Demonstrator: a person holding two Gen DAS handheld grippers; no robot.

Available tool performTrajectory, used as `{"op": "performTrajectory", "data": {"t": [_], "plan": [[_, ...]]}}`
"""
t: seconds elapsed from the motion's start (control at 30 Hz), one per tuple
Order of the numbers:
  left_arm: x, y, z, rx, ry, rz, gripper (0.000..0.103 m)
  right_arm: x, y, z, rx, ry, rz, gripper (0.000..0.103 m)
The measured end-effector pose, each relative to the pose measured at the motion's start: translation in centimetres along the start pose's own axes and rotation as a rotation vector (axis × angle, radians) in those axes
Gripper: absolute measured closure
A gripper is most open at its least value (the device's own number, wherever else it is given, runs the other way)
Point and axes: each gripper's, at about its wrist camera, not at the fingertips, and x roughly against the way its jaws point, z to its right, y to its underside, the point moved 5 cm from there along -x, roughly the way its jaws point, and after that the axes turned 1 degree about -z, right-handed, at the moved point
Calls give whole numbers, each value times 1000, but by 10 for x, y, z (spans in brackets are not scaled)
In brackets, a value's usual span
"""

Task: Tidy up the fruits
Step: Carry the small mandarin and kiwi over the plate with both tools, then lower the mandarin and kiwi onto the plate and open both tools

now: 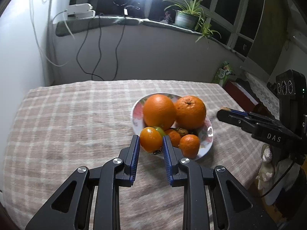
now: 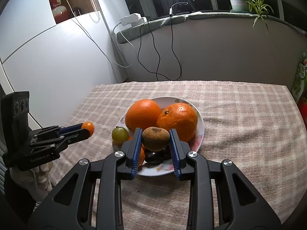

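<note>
A flowered plate on the checked cloth holds two big oranges, small mandarins, a green round fruit at its left edge and a dark fruit. My left gripper is shut on a small orange fruit with a dark stalk end, held just off the plate's near-left side. My right gripper is shut on a brown, rough-skinned round fruit held over the plate's near part.
The checked cloth covers the whole table, with open cloth left of the plate. A white cabinet stands at the left. Cables hang from a sill with a potted plant behind. A green packet lies off the far right corner.
</note>
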Motion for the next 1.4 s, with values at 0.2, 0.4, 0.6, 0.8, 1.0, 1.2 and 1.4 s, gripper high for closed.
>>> {"op": "performTrajectory", "data": {"t": [0.2,0.4,0.6,0.8,1.0,1.2,1.4], "plan": [[-14,-7,16,-25,16,-12,81,-8,5,-3,-3,-8,-18,73],[-27,-14,27,-28,41,-26,81,-15,13,1,-17,-10,-45,73],[-39,-18,36,-32,63,-41,81,-23,21,4,-23,-8,-70,73],[-46,-21,42,-30,72,-46,81,-27,24,4,-20,-9,-79,73],[-49,-22,44,-39,69,-53,80,-31,25,3,-12,-9,-90,73],[-49,-22,44,-41,70,-52,80,-33,26,1,-5,-13,-95,73],[-49,-22,45,-44,69,-52,80,-32,26,0,7,-4,-95,73]]}}
